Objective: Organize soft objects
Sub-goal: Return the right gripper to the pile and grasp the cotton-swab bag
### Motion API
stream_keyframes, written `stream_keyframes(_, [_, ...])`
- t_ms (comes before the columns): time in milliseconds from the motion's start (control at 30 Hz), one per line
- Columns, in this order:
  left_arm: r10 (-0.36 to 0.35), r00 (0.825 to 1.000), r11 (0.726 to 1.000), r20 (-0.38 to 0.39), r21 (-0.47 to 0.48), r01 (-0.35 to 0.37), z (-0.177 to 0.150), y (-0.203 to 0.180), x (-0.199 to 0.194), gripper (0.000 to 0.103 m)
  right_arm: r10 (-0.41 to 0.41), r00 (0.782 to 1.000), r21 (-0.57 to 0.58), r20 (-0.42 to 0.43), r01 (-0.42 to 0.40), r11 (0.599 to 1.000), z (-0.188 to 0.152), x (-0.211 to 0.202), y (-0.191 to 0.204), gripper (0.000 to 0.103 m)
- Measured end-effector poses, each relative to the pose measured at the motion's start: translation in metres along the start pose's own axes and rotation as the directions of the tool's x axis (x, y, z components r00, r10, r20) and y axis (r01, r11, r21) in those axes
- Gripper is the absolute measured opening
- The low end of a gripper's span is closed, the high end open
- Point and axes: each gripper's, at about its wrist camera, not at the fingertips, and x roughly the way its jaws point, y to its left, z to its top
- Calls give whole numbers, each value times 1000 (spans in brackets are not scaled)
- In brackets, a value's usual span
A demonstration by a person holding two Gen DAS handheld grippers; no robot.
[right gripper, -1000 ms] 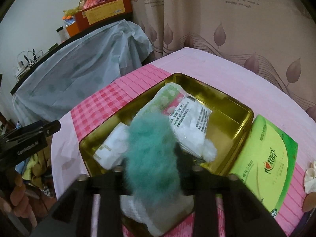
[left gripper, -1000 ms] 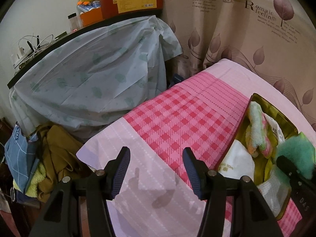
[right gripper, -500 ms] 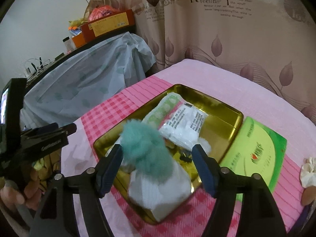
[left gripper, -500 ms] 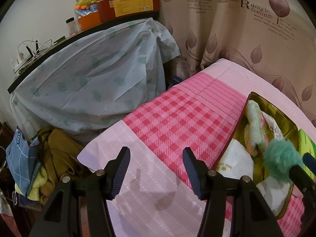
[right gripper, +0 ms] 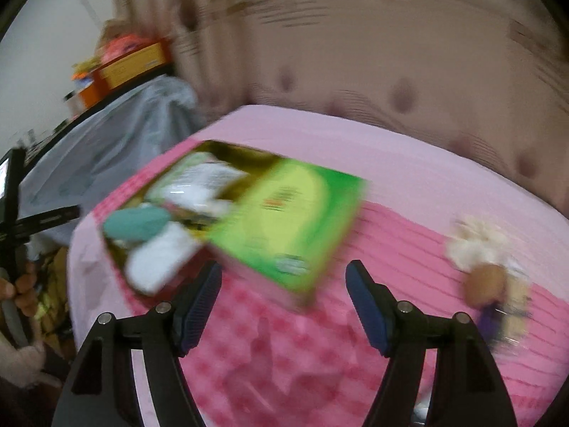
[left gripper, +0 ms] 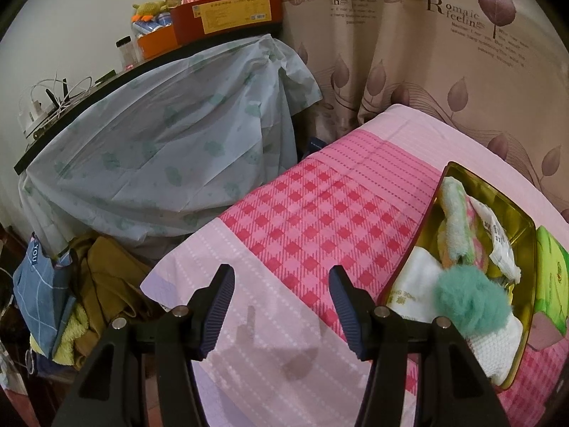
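A gold tin box (left gripper: 437, 192) (right gripper: 227, 147) sits on the pink checked cloth and holds soft items. A teal fluffy ball (left gripper: 473, 299) (right gripper: 137, 222) lies on a white towel (left gripper: 494, 348) (right gripper: 160, 258) inside it, with a green-pink cloth (left gripper: 457, 210) and a white packet (left gripper: 498, 238). My left gripper (left gripper: 281, 306) is open and empty over the cloth, left of the tin. My right gripper (right gripper: 284, 302) is open and empty, in front of the green lid (right gripper: 288, 213). The right wrist view is blurred.
A cream and brown soft toy (right gripper: 487, 267) lies on the cloth at the right. A covered table (left gripper: 160, 142) with boxes on top stands to the left. Clothes and a blue bag (left gripper: 46, 284) are piled below it. A curtain (left gripper: 426, 53) hangs behind.
My right gripper let go of the teal ball, which now rests in the tin, then opened, pulled back and swung right. My left gripper has barely moved.
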Motion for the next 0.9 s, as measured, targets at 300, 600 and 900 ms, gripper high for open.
stream_keyframes(300, [6,1000,1000,9,26,-7,-2,-5,-1,57,-251,967,183,-34,253,950,-19,-19,-132,70])
stream_keyframes(600, [25,999,997,32,76,-28,-4,-14,-2,57,-305,945,260,-122,327,909,-34,4,-198,70])
stream_keyframes(900, [27,995,989,98,142,-41,-7,-28,-12,57,-276,946,301,-168,316,900,-34,34,-226,65])
